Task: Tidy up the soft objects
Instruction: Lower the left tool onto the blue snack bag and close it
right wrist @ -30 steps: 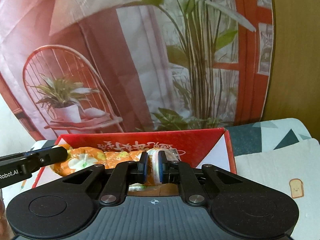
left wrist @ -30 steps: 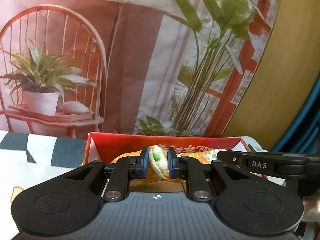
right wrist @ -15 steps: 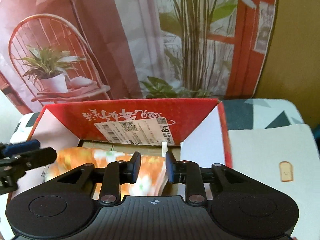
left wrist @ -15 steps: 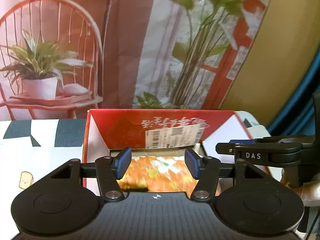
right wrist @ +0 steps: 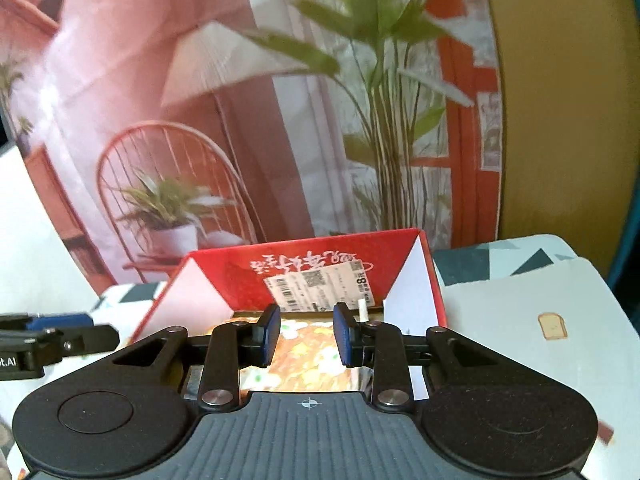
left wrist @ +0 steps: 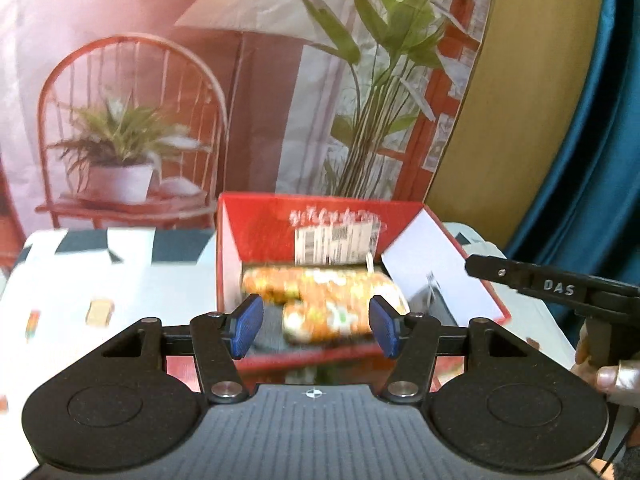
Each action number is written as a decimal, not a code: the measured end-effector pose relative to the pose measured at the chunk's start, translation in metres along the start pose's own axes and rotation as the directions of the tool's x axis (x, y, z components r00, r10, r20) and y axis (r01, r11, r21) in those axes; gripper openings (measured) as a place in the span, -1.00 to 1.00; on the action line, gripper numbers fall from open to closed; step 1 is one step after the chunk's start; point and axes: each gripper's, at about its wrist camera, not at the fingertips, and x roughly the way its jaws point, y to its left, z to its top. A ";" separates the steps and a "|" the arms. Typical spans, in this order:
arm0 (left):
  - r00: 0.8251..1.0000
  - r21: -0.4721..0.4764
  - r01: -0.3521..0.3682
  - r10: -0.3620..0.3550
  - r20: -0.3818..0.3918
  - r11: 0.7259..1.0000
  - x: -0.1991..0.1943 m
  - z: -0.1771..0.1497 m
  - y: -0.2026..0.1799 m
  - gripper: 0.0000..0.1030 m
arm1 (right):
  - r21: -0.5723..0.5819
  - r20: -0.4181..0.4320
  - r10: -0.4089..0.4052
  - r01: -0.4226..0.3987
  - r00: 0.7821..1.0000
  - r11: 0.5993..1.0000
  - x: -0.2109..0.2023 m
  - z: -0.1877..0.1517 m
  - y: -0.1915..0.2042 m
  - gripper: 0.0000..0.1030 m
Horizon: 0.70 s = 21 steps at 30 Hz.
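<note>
Left wrist view is showing the left gripper (left wrist: 316, 326) spread wide and holding nothing, while the orange floral cloth (left wrist: 324, 300) is lying folded inside the red box (left wrist: 256, 224) on the bench (left wrist: 104, 276). Right gripper (right wrist: 306, 336) is likewise hanging parted and empty above the cloth, so the stowing step is looking done; the next move is probably calling for another soft item. Readable writing: "DAS" on the neighbouring gripper, a barcode label (right wrist: 320, 286) and blurred white script on the box.
</note>
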 end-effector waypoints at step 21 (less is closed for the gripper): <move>0.965 -0.224 0.074 -0.126 -0.231 0.972 0.018 -0.107 0.009 0.15 | -0.093 -0.165 0.055 -0.071 0.985 0.993 -0.038 -0.126 0.022 -0.44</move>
